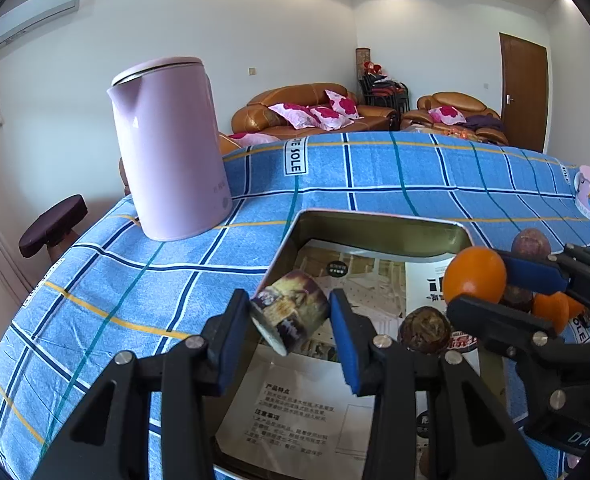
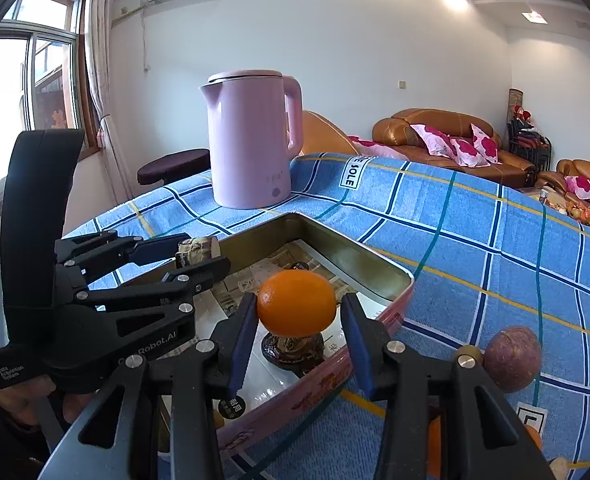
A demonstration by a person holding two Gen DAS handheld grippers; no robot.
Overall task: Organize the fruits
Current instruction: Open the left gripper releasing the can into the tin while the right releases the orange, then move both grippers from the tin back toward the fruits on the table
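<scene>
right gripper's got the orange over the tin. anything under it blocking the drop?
Partly. A dark brown fruit already lies in the tin directly below the orange held by the right gripper. The paper-lined floor beside it looks free. The left gripper, holding a cylindrical piece, hovers over the tin's other side.

An orange [image 2: 297, 303], round and glossy, sits at frame centre, clamped above the tin tray [image 2: 391, 276]. A brown wrapped cylinder [image 1: 291, 312], tilted, is held over the tray's left side. A dark brown fruit [image 2: 291, 346] lies inside the tray. A purple fruit [image 2: 513, 358] rests outside, lower right.
</scene>
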